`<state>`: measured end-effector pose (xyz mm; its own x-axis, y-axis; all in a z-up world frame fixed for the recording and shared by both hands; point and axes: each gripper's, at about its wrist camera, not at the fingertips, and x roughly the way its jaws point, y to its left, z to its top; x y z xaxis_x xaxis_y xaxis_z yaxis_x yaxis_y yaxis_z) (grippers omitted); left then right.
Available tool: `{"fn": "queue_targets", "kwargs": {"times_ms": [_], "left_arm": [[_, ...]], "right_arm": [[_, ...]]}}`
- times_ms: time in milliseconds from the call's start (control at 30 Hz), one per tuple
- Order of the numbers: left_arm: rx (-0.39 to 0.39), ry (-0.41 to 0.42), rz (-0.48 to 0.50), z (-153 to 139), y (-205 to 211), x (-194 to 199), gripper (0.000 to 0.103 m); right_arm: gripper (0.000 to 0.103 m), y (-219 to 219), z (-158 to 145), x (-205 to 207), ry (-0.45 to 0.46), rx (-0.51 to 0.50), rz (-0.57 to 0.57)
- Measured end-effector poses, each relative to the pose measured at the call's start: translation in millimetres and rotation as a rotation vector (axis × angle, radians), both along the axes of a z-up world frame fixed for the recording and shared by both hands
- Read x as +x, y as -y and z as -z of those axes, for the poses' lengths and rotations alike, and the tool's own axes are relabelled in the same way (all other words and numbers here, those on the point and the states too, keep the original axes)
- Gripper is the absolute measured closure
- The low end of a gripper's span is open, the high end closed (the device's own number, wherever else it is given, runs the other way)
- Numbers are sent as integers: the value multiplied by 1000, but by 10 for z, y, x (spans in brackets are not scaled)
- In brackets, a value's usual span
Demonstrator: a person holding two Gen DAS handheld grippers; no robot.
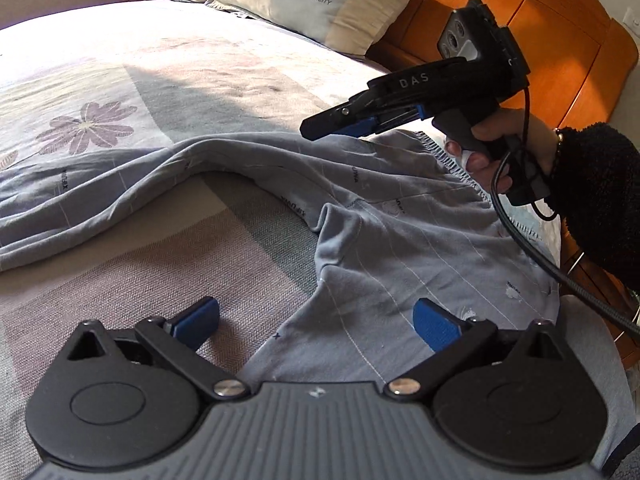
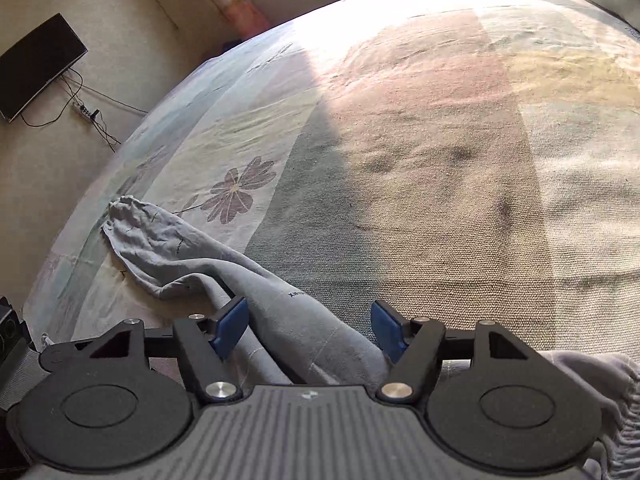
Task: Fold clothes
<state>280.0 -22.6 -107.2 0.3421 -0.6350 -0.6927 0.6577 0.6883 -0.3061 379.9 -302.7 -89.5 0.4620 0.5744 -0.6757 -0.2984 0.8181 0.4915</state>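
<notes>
Grey-blue trousers point(image 1: 400, 240) lie spread on the bed, one leg stretching far left, the other bunched toward me. My left gripper point(image 1: 316, 320) is open low over the crotch fold, its blue pads on either side of the cloth without touching it. My right gripper point(image 1: 340, 122), held in a hand point(image 1: 492, 148), hovers above the elastic waistband point(image 1: 448, 156). In the right wrist view the right gripper point(image 2: 308, 320) is open, with a trouser leg point(image 2: 180, 256) running away to the left beneath its fingers. The waistband point(image 2: 616, 392) shows at the lower right.
A patchwork bedspread point(image 1: 160, 80) with flower prints covers the bed. A pillow point(image 1: 320, 0) leans on the wooden headboard point(image 1: 540, 32). A black cable point(image 1: 532, 256) hangs from the right gripper. Beyond the bed's far edge are a dark screen point(image 2: 36, 64) and a power strip point(image 2: 82, 109).
</notes>
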Motion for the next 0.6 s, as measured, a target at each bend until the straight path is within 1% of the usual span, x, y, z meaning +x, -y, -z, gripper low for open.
{"fn": "queue_targets", "kwargs": {"times_ms": [67,200,267,367,400,600], "left_arm": [[14,11,7,-2,19,-17,1],[11,9,6,0,9,-19,1],[3,6,6,3,-6,-9,1],[-2,6,6,5,-13,-3,1],[-1,7,7,6,-13,-4,1],[0,20,12,18,-14,-9,1]], "right_arm": [[41,-46,-15,-128,16,44,-44],[40,-153,-78,-436,29,45,-134],[40,-167,-90,-568,19,44,-158],[40,-162,-47,-690,-18,41,-164],[40,-147,-70,-699,-10,27,-158],[40,-10,-384,-653,123,-102,-104]]}}
